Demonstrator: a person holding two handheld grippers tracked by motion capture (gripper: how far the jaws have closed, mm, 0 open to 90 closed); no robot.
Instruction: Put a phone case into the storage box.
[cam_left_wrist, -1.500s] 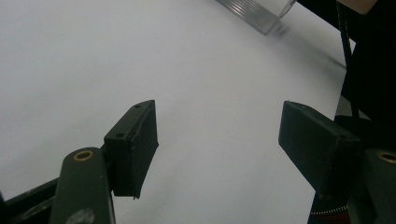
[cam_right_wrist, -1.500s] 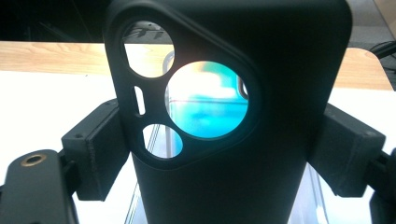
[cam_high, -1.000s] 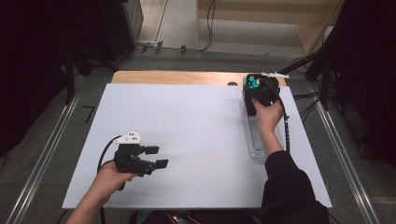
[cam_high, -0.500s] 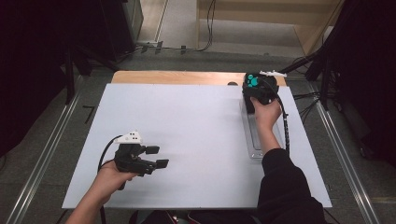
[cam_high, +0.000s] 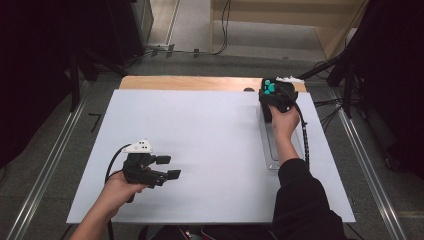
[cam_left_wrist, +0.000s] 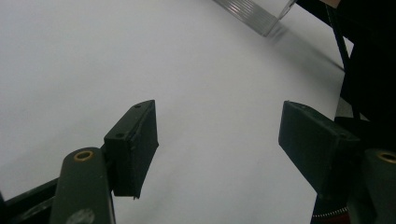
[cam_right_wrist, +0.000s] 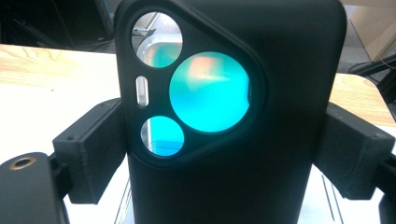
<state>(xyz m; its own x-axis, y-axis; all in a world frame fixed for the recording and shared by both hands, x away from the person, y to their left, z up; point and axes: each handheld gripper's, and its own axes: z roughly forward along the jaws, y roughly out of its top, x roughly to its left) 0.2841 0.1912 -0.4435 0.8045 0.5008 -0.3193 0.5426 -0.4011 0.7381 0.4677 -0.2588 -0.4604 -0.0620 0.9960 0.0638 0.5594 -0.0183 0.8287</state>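
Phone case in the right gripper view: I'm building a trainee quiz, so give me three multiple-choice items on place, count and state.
1. Where is the phone case?
A. Between the right gripper's jaws
B. On the floor
C. Flat in a tray

2. How many round openings does it have?
A. One
B. Three
C. Six

3. How do the left gripper's jaws stand?
A. Shut on a cloth
B. Open, nothing between
C. Shut empty

Answers:
1. A: both pads flank the upright case, though the jaws have just been opening slightly.
2. B: one large circle and two small ones show.
3. B: bare white table shows between them.
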